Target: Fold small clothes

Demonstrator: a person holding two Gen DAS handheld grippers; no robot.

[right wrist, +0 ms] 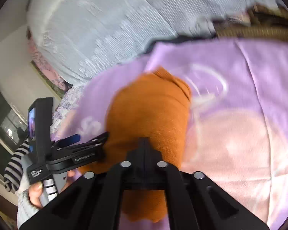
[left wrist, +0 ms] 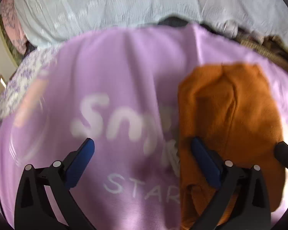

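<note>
A pale grey-white ribbed bedspread (left wrist: 109,9) fills the far side of both views. In front of it lies a wide lilac fleece blanket (left wrist: 115,72) printed with white lettering and a large pale pink round patch (right wrist: 230,145), and it takes up most of the near ground. At the far right edge a woven brown wicker basket (right wrist: 259,31) shows beyond the blanket.

On the blanket, right of the lettering in the left wrist view, lies the small rust-orange knitted garment (left wrist: 234,118), bunched into a thick, creased, folded shape.

The left gripper (left wrist: 143,145) stands wide open with its blue-padded fingers (left wrist: 82,157) spread; one pad hangs over the lilac blanket and the other over the near-left edge of the orange garment, and nothing is caught between them. In the right wrist view it sits just left of the garment, held by a hand in a striped sleeve.

The right gripper (right wrist: 144,140) has its black fingers pressed together at the garment's near edge. The tips sit against the orange knit, but whether cloth is pinched between them cannot be told.
</note>
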